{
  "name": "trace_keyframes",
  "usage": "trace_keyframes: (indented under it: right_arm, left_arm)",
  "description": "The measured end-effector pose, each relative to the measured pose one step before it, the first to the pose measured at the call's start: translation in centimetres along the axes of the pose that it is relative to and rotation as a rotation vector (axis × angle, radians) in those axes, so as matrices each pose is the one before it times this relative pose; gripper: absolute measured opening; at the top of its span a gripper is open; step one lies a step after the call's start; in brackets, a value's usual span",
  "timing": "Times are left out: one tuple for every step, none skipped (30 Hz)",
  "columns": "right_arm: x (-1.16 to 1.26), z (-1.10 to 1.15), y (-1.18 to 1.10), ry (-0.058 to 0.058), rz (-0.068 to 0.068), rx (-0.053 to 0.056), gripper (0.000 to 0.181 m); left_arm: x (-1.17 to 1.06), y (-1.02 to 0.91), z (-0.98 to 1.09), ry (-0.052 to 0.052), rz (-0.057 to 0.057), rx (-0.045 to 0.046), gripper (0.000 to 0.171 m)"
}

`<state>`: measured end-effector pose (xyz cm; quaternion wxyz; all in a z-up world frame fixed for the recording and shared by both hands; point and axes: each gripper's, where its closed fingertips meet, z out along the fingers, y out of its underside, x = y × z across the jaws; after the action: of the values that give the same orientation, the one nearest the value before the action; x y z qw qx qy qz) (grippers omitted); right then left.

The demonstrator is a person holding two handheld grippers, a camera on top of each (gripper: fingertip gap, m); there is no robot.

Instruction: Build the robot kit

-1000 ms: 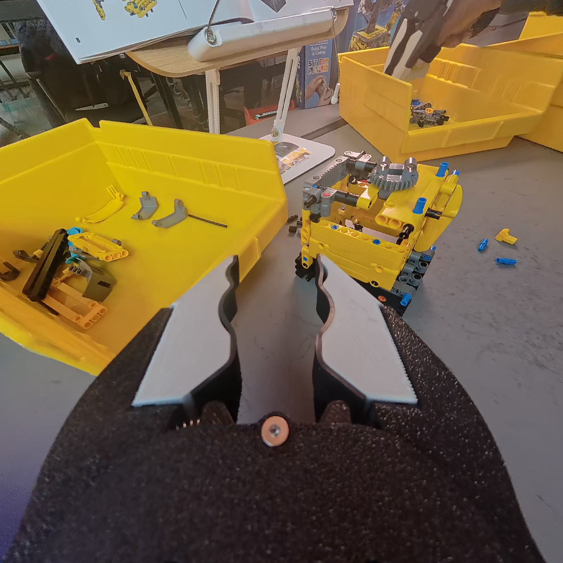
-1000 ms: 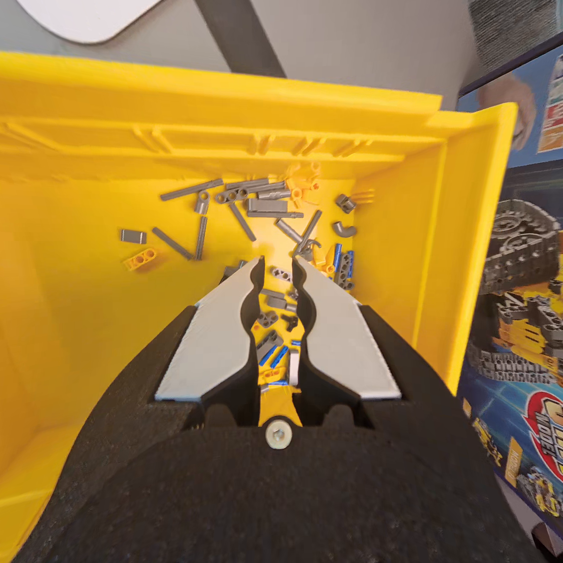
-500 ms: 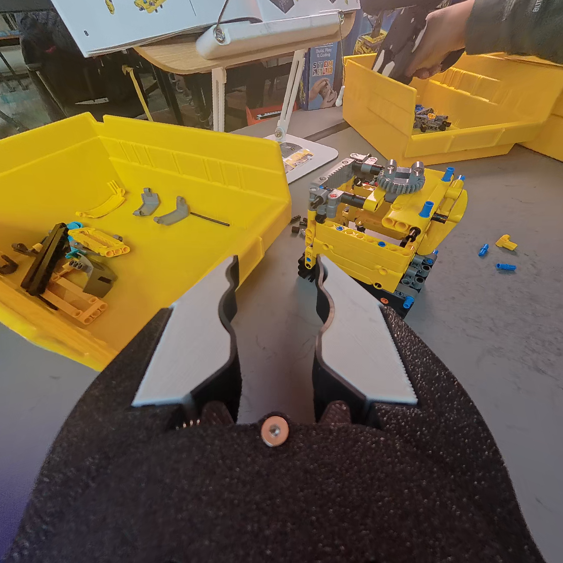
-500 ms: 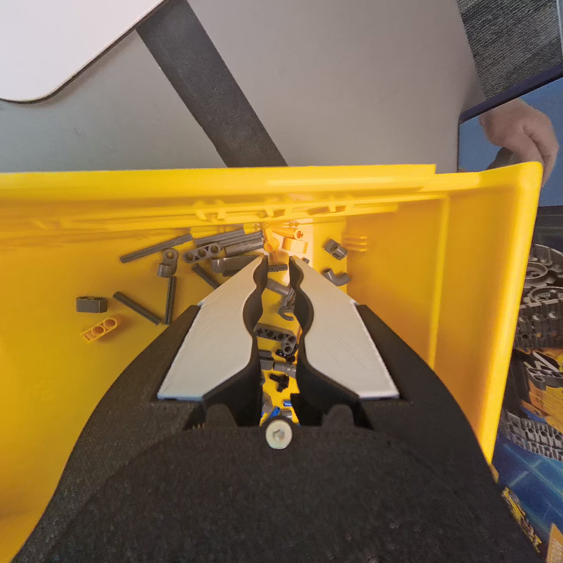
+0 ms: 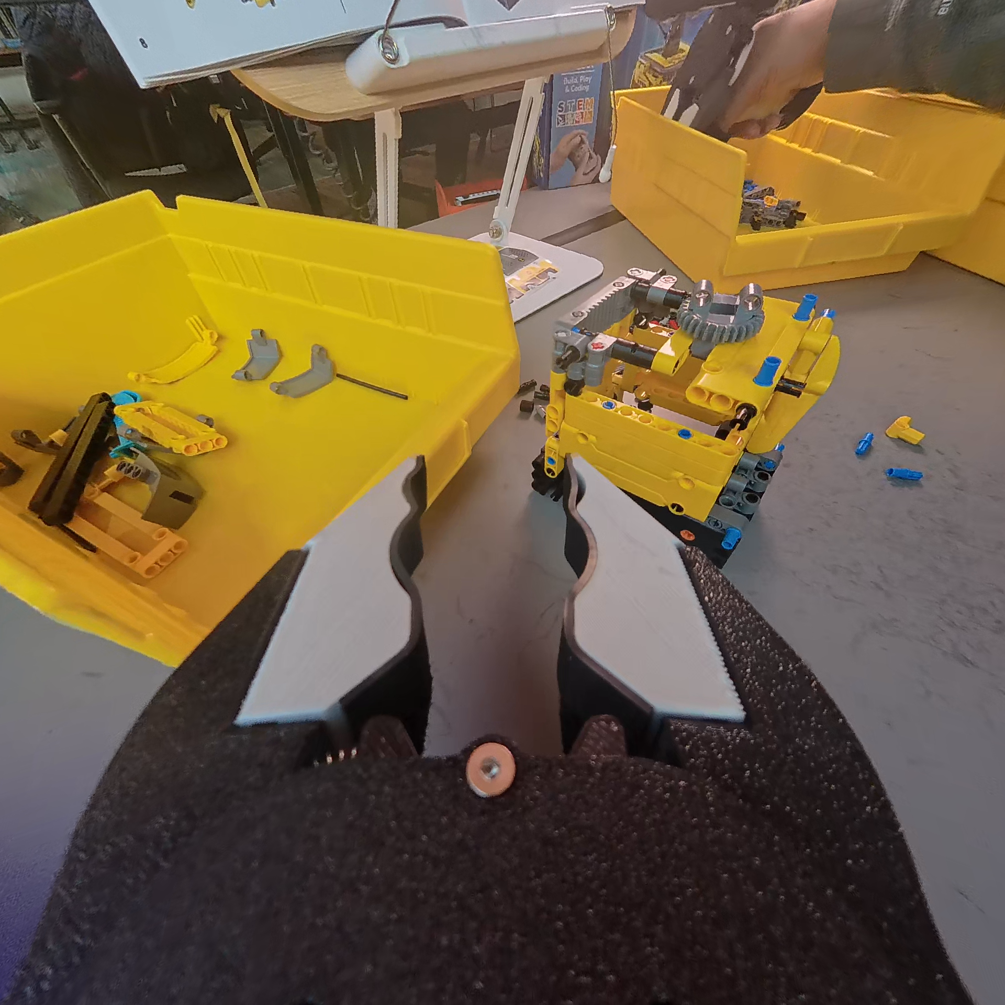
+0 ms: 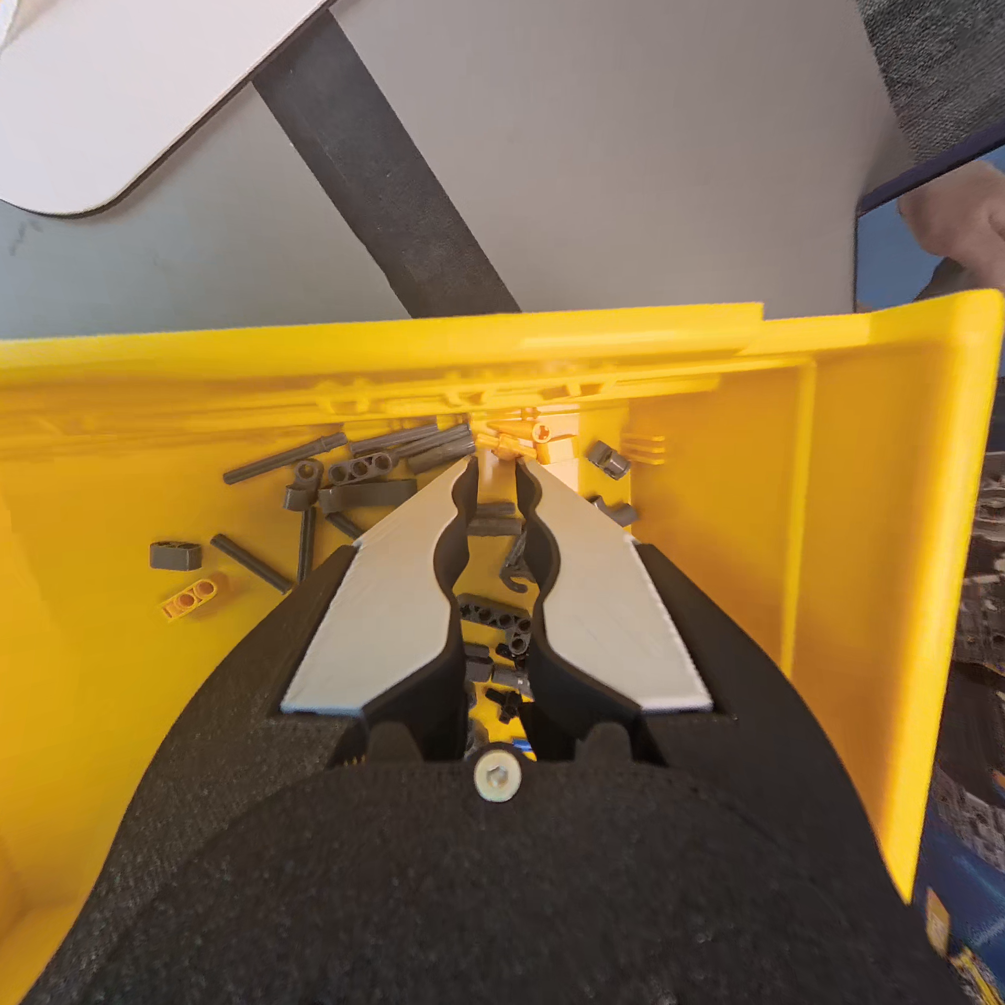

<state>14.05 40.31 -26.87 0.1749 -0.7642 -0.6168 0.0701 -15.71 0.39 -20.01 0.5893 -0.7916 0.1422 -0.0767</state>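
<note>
Left gripper [image 5: 492, 467] hangs over the grey table [image 5: 870, 598], jaws wide apart and empty, tips just beside the half-built yellow brick vehicle [image 5: 690, 402]. The model looks light and stiff but likely to shed parts; the solid lower beams seem the safest hold. The yellow bin [image 5: 304, 304] on the left holds curved panels, a black axle and a small subassembly. Right gripper [image 6: 496, 462] reaches into another yellow bin [image 6: 848, 489], jaws narrowly parted with nothing between them, tips near an orange connector [image 6: 511, 440] among loose grey beams and pins.
</note>
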Motion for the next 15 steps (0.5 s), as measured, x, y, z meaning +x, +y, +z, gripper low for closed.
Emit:
trace_keyframes:
  right_arm:
    - [0.174,0.022,0.020,-0.0159,0.0200,0.0022,0.015]
    - [0.434,0.016,-0.011,0.0040,0.0166,0.0056,0.015]
    - [0.239,0.032,0.039,-0.0046,0.0091,0.0027,0.016]
    - [0.023,0.029,-0.023,-0.0133,0.0150,0.0051,0.015]
    - [0.015,0.057,-0.043,-0.0089,0.0115,0.0045,0.015]
    - [-0.027,0.041,-0.051,-0.0058,0.0056,0.0042,0.015]
    - [0.010,0.015,-0.021,-0.0025,0.0044,0.0022,0.015]
    - [0.032,-0.003,-0.005,-0.0010,0.0064,0.0018,0.016]
    - [0.009,0.002,0.006,-0.0014,0.0052,0.0024,0.016]
    - [0.020,0.006,-0.002,-0.0006,0.0053,0.0030,0.016]
    - [-0.004,0.008,-0.006,-0.0027,0.0105,0.0031,0.016]
    - [-0.007,0.027,-0.025,-0.0047,0.0146,0.0027,0.016]
    - [0.014,0.020,-0.037,-0.0038,0.0139,0.0038,0.016]
    - [0.038,0.059,-0.120,-0.0014,0.0158,0.0081,0.015]
    - [0.068,0.031,-0.045,0.0003,0.0175,0.0024,0.014]
  left_arm:
    - [-0.004,0.002,0.010,0.0009,-0.0013,-0.00035,0.049]
    - [-0.011,0.000,-0.007,0.0005,-0.0015,0.00028,0.049]
    - [-0.012,-0.003,-0.005,0.0004,-0.0015,0.00050,0.049]
    - [-0.002,-0.003,-0.005,0.0010,-0.0017,0.00052,0.049]
    - [-0.010,0.002,-0.010,0.0010,-0.0019,0.00025,0.049]
    - [-0.010,0.001,0.008,0.0008,-0.0019,-0.00015,0.049]
    - [-0.010,0.017,0.015,0.0011,-0.0018,-0.00084,0.049]
    - [-0.001,0.030,0.017,0.0018,-0.0021,-0.00194,0.049]
    - [-0.005,0.030,0.032,0.0019,-0.0022,-0.00236,0.049]
    - [0.003,0.036,0.023,0.0016,-0.0017,-0.00183,0.049]
    - [-0.002,0.010,0.006,0.0012,-0.0009,-0.00093,0.049]
    - [0.006,0.004,0.006,0.0005,-0.0003,-0.00045,0.049]
    - [0.004,-0.003,0.004,-0.0002,0.0004,0.00010,0.049]
    - [-0.007,-0.003,-0.006,-0.0004,0.0006,0.00039,0.049]
    - [0.015,-0.002,-0.002,-0.0002,0.0007,0.00019,0.049]
